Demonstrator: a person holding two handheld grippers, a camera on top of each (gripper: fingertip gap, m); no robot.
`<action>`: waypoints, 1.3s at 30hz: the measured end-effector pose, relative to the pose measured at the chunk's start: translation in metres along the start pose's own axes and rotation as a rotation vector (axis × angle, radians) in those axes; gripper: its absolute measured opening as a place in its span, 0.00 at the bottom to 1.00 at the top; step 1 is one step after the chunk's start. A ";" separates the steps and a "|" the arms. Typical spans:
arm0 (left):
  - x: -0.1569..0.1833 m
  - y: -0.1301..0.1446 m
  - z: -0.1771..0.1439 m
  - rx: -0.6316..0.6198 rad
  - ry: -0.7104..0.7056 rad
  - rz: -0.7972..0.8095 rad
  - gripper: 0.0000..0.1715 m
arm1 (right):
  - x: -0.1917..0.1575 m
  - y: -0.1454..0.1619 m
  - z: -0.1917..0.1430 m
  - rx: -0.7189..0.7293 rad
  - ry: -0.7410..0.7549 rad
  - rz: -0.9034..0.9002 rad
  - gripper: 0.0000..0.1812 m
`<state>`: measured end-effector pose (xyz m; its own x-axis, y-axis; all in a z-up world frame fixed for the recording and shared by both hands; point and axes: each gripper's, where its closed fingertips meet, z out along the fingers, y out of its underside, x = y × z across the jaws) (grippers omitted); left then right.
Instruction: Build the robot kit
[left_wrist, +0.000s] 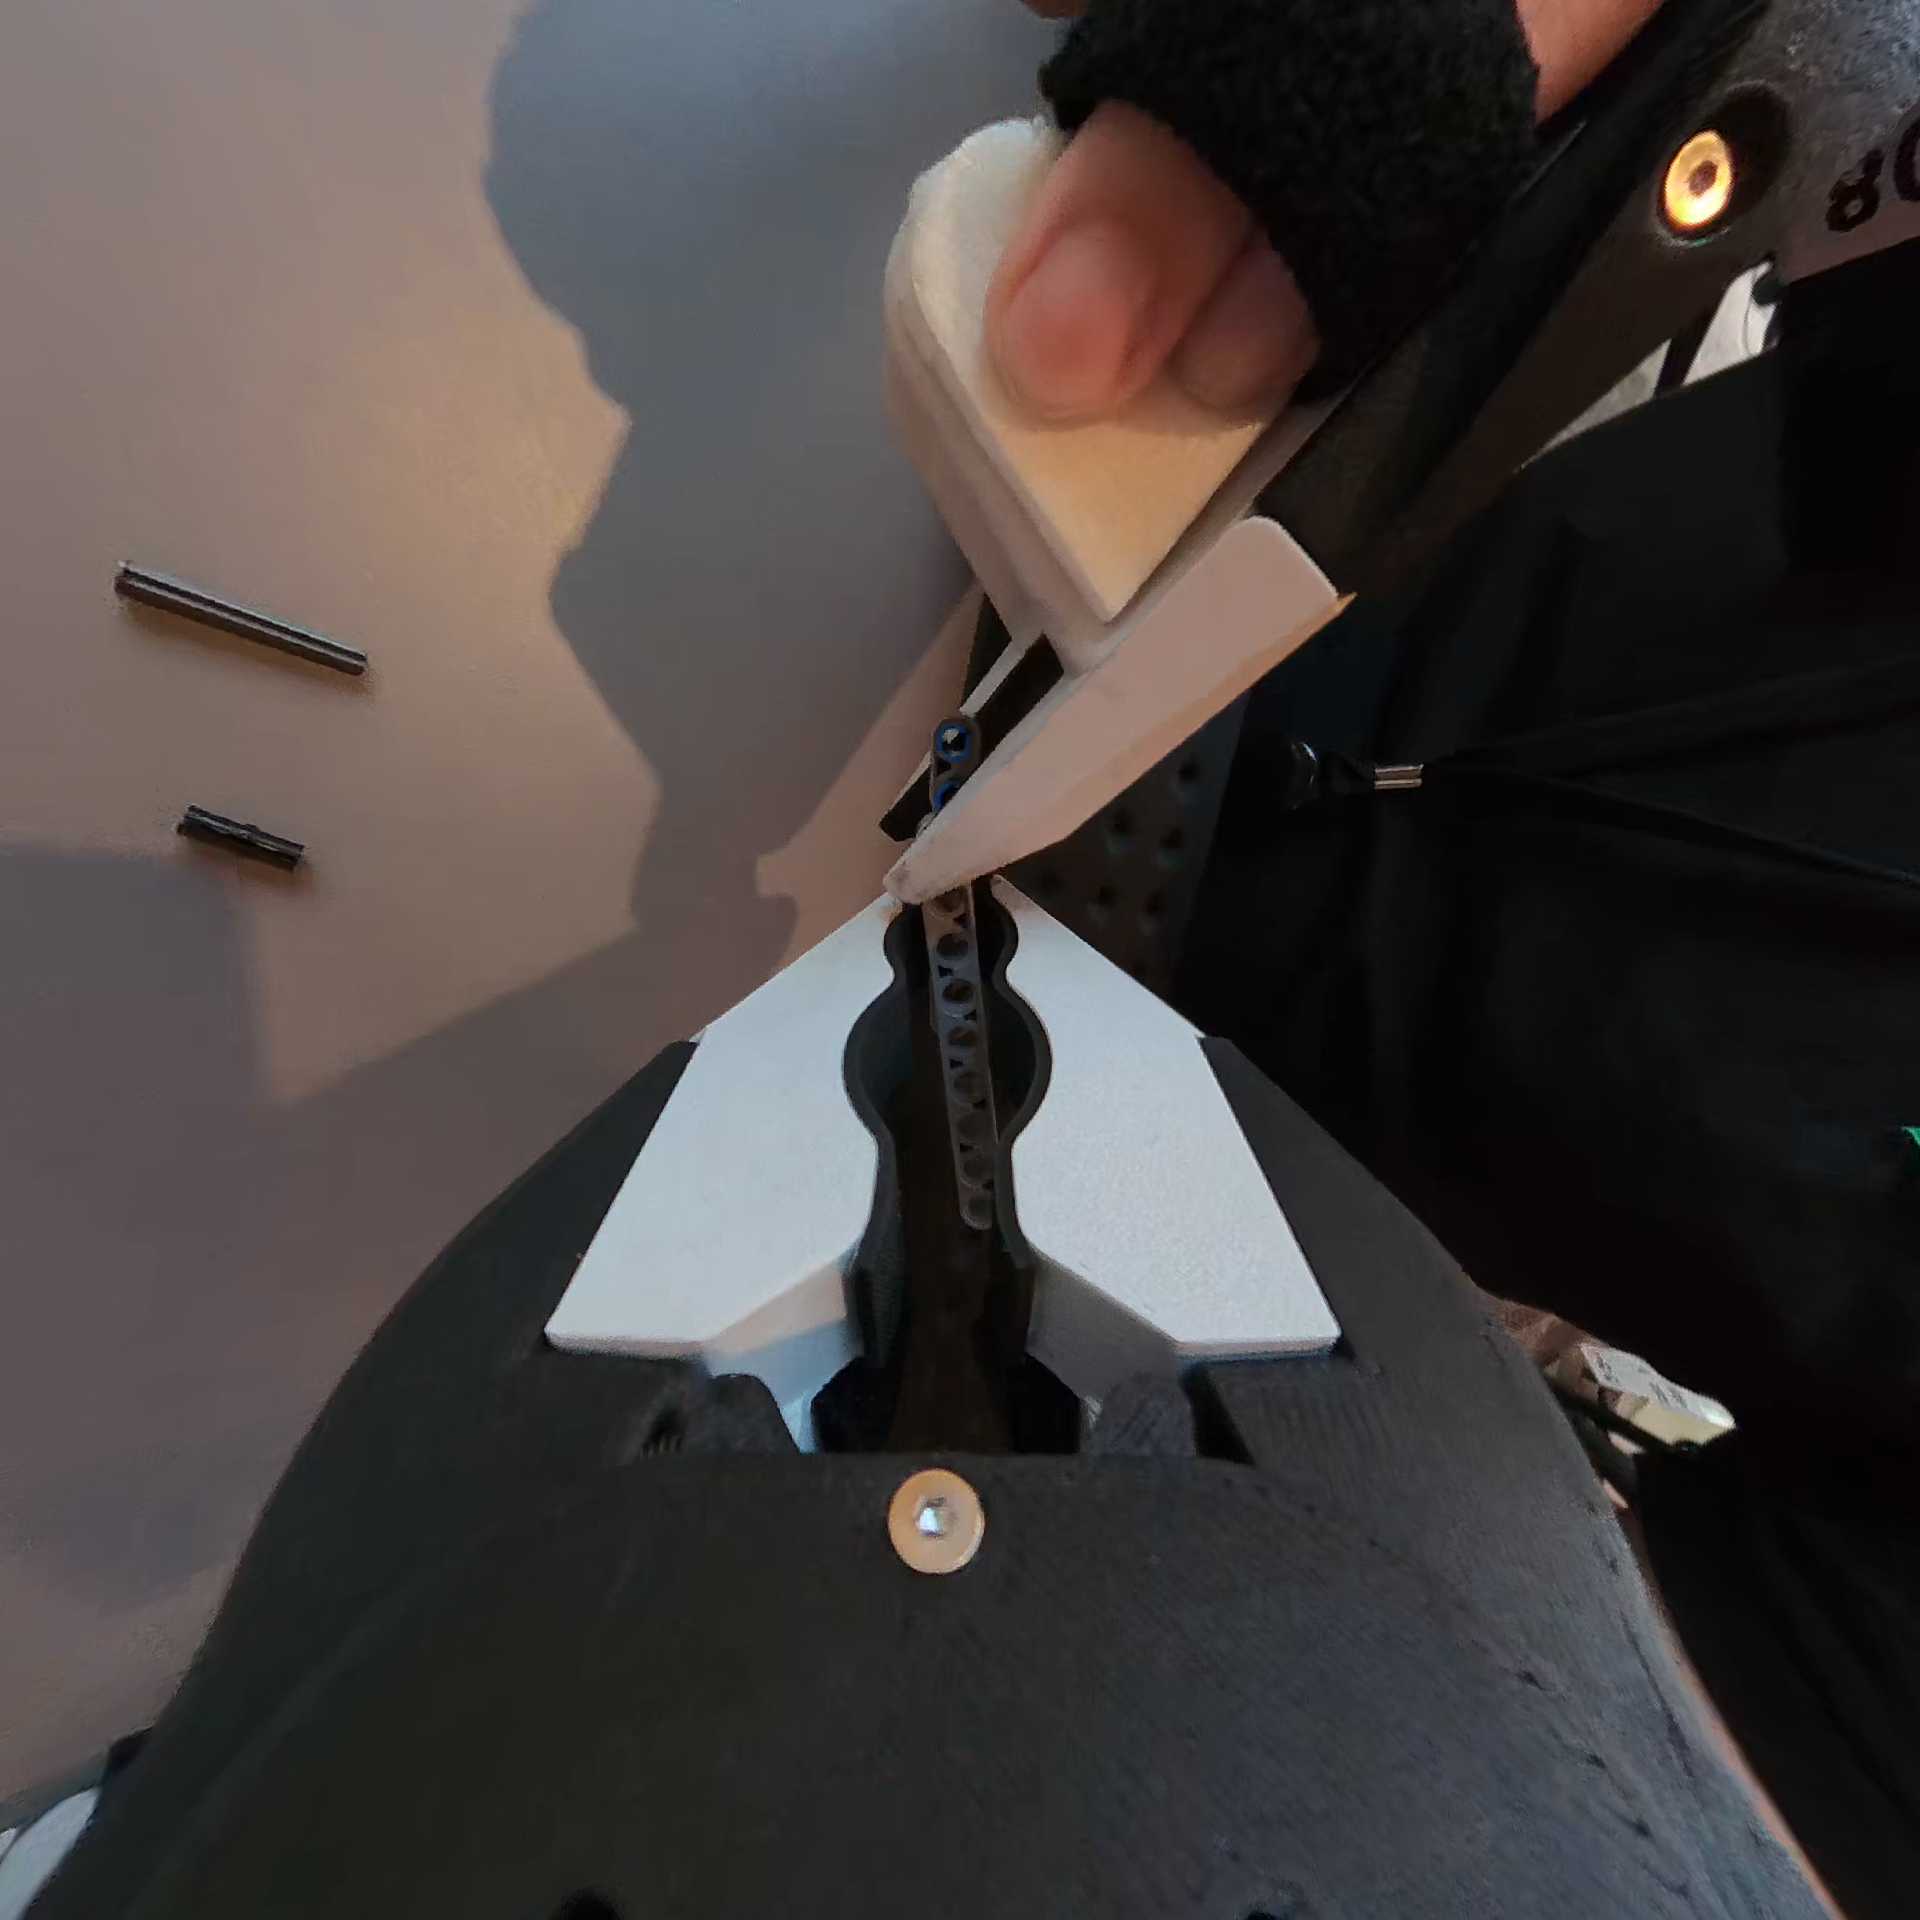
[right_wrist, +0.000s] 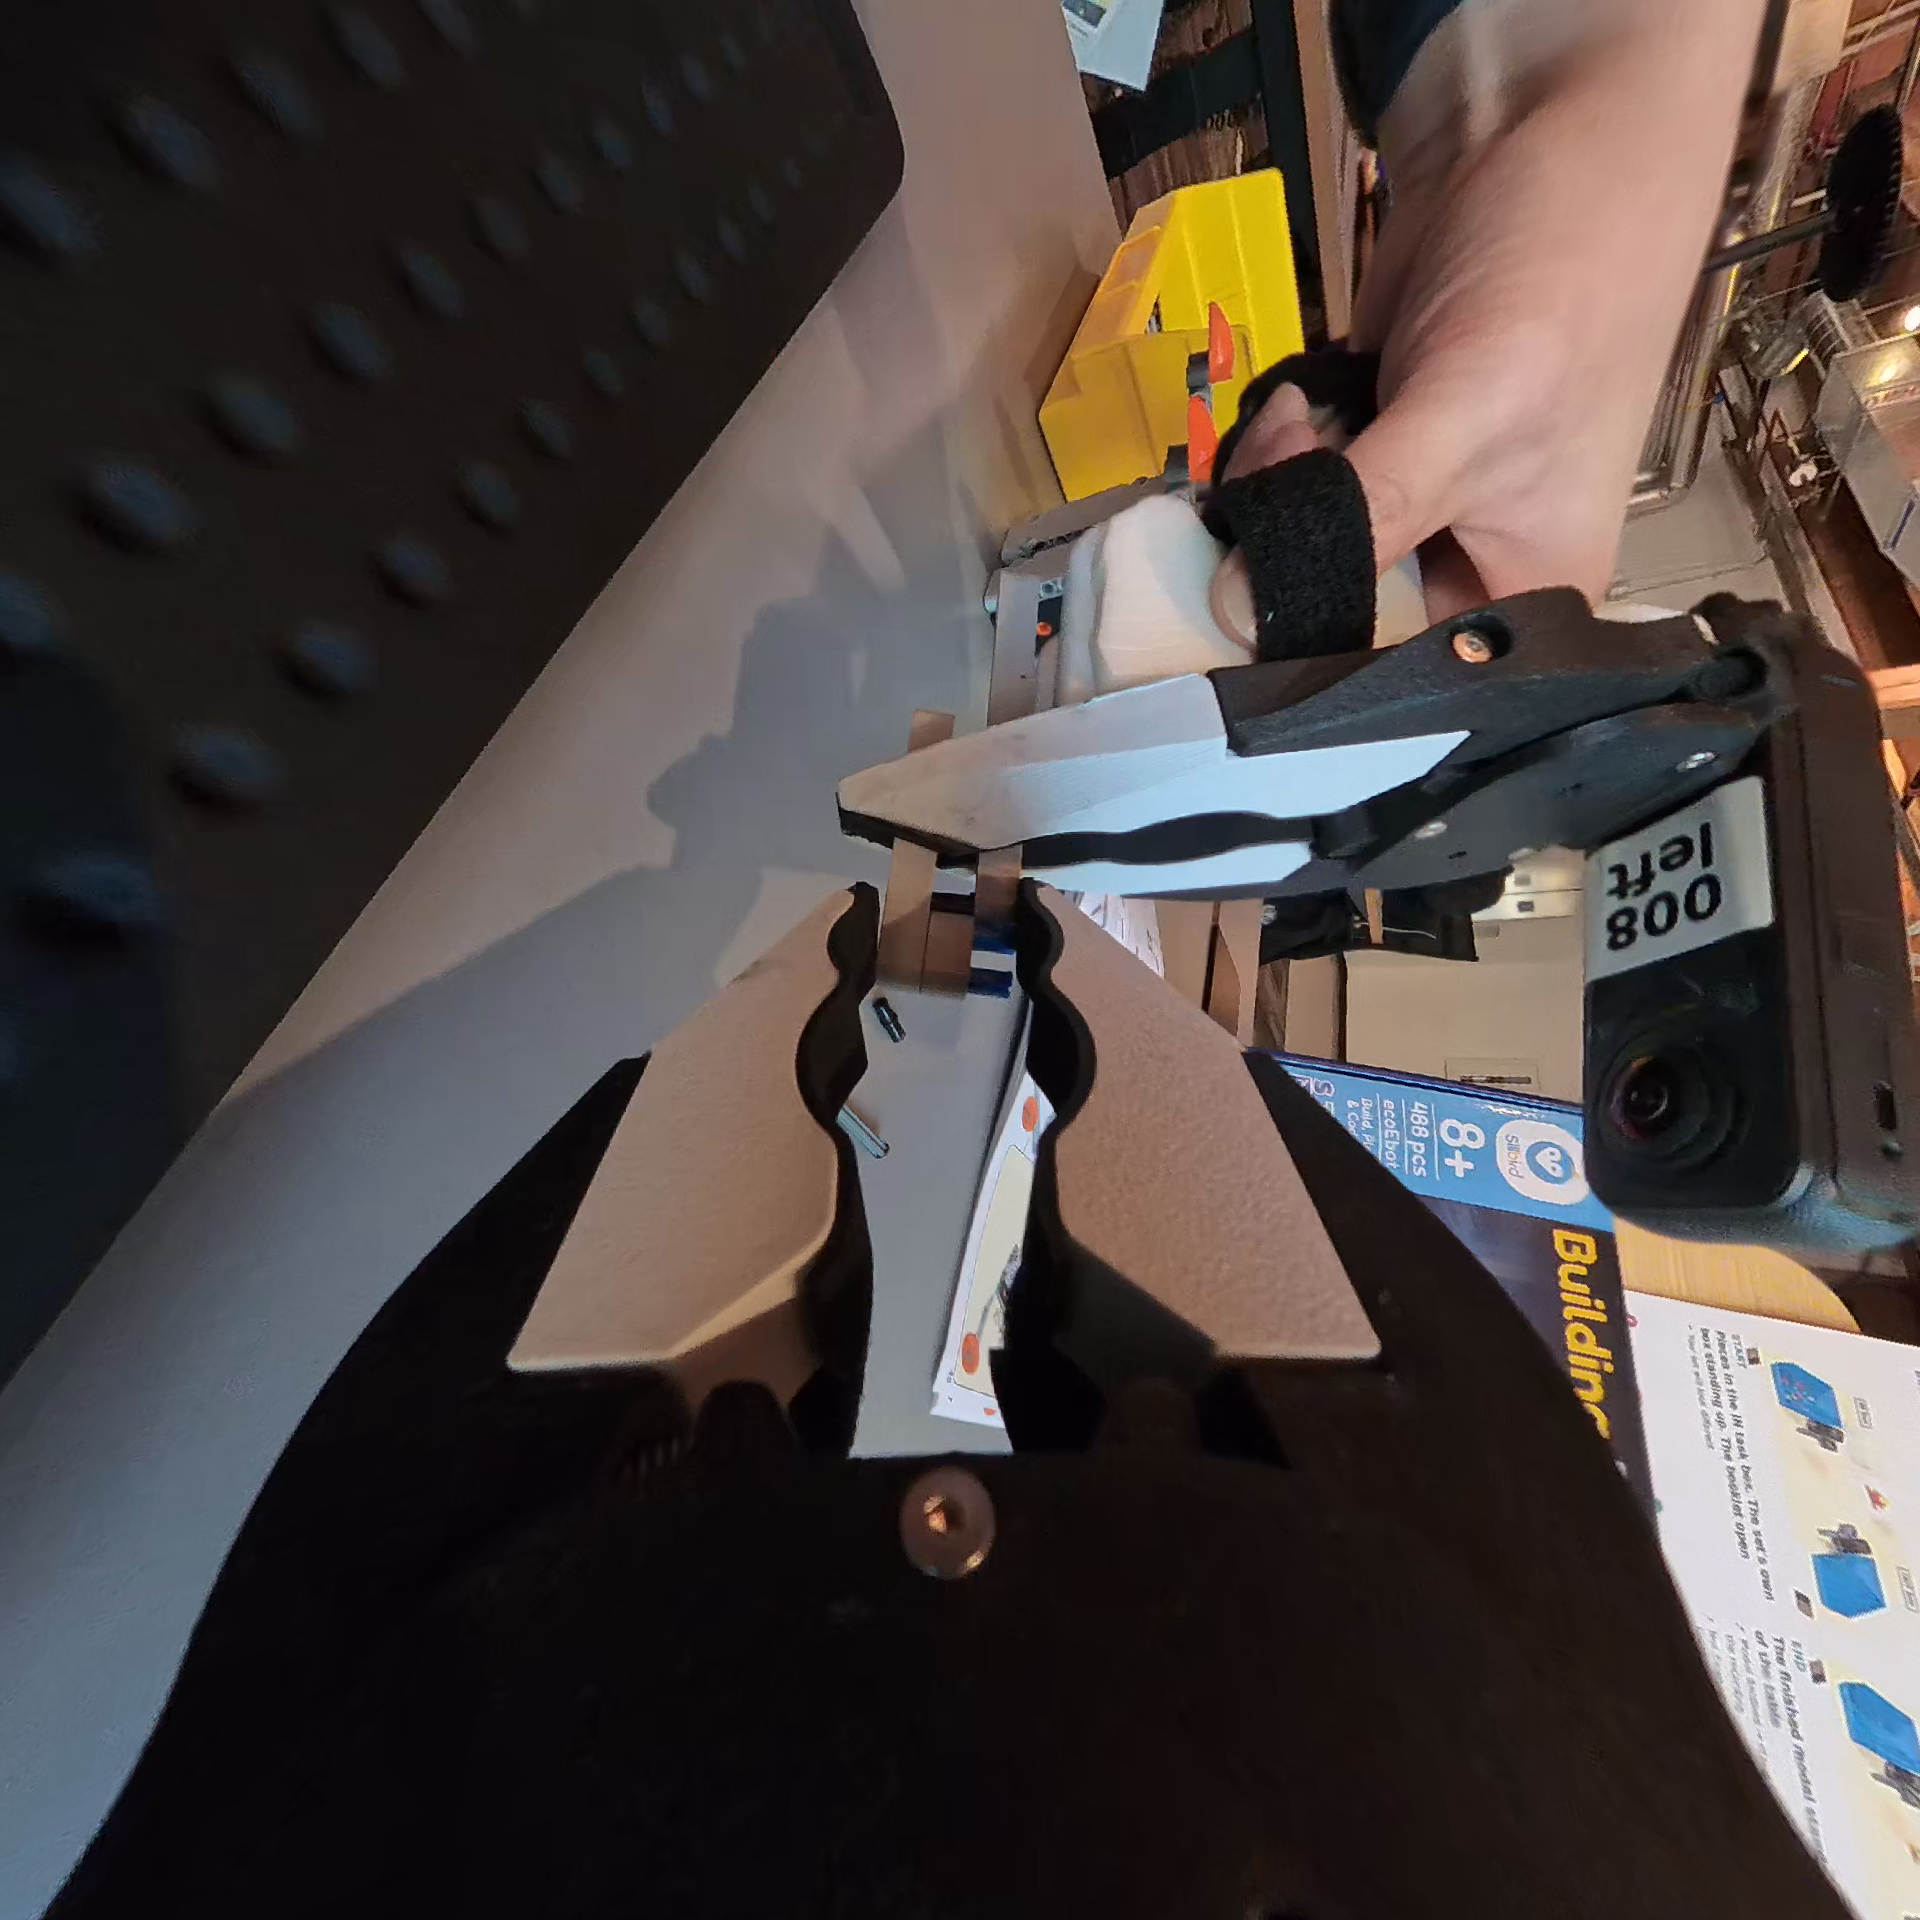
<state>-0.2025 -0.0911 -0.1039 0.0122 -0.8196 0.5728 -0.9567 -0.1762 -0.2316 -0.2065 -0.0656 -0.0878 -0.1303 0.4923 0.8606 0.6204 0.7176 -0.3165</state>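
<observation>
pinching a grey holed beam (left_wrist: 964, 1049) in the left gripper (left_wrist: 951, 904), long axis running straight along the fingers, right gripper (right_wrist: 940, 914) spread around another beam, two dark pins (left_wrist: 239, 618) on the table (left_wrist: 312, 312)

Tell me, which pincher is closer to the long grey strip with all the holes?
Left. The left gripper is shut on the holed strip, which runs between its white fingers. The right gripper comes in from above, its tips right at the strip's far end, beside a small blue-and-black piece.

Matt grey plastic perforated beam (left_wrist: 964, 1049), matt white plastic gripper fingers (left_wrist: 748, 1174), a dull metal rod (left_wrist: 239, 618) on smooth tabletop (left_wrist: 260, 312).
</observation>
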 end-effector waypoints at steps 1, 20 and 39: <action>0.000 0.000 0.000 0.019 -0.004 -0.004 0.04 | 0.000 0.000 0.000 0.004 0.001 0.001 0.14; 0.002 0.008 0.009 0.256 0.022 -0.148 0.03 | -0.013 -0.008 0.008 0.107 -0.070 0.002 0.14; 0.000 0.004 -0.002 0.339 0.258 -0.370 0.03 | 0.005 0.012 0.008 0.087 0.030 0.120 0.21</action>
<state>-0.2073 -0.0910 -0.1031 0.2172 -0.5174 0.8277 -0.7546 -0.6269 -0.1938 -0.2053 -0.0508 -0.0909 -0.0349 0.5633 0.8255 0.5608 0.6948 -0.4503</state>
